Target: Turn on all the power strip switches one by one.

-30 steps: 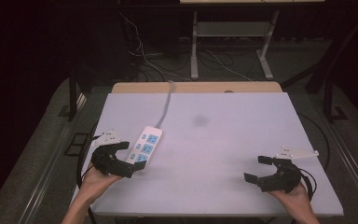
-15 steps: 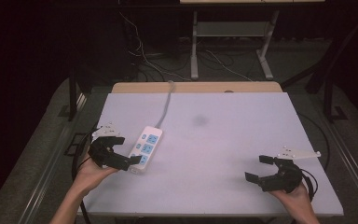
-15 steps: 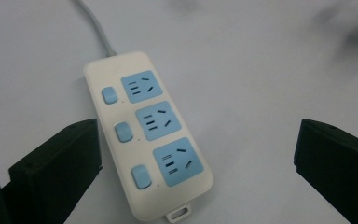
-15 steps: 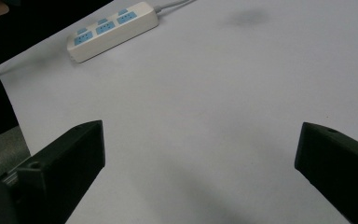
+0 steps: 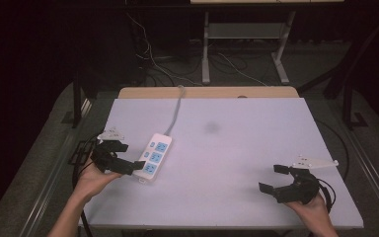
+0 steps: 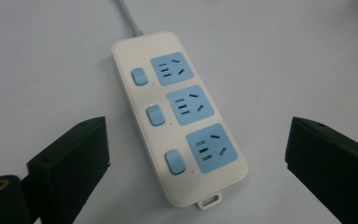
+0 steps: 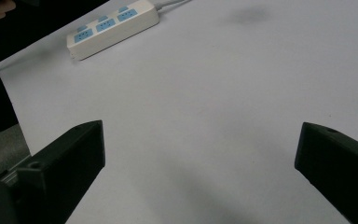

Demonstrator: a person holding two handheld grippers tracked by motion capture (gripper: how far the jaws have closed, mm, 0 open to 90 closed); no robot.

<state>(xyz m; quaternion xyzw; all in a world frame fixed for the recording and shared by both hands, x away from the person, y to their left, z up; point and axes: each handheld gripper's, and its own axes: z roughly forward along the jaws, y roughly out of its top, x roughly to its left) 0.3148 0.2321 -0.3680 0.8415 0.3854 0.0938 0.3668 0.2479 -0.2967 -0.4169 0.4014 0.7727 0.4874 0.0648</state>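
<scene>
Right gripper (image 5: 279, 179): near edge of the table at about 5 o'clock, in the person's right hand (image 5: 311, 210); black jaws spread wide with only bare tabletop between them.
Left gripper (image 5: 128, 158): at about 8 o'clock, in the left hand (image 5: 91, 177); jaws spread to either side of the near end of the power strip and have just been closing a little, not yet pressing on it.
Power strip (image 6: 179, 109): lies flat at about 9 o'clock, just beside the left gripper, its near end between the jaws, long axis running away from the person.
Count on the strip: three blue sockets, three blue switches, one small hanging tab at the near end.
Strip make: cream plastic, oblong with rounded corners, smooth.
Cord (image 5: 176, 111): one grey cord, runs from the strip's far end towards 12 o'clock and over the back edge.
Table (image 5: 237, 148): one pale, matt, flat top, with a faint dark smudge (image 5: 212, 128) near the middle.
In the way: nothing lies between the jaws and the strip.
Beyond the table: dark floor with loose cables (image 5: 237, 64) and a metal frame (image 5: 246, 29).
</scene>
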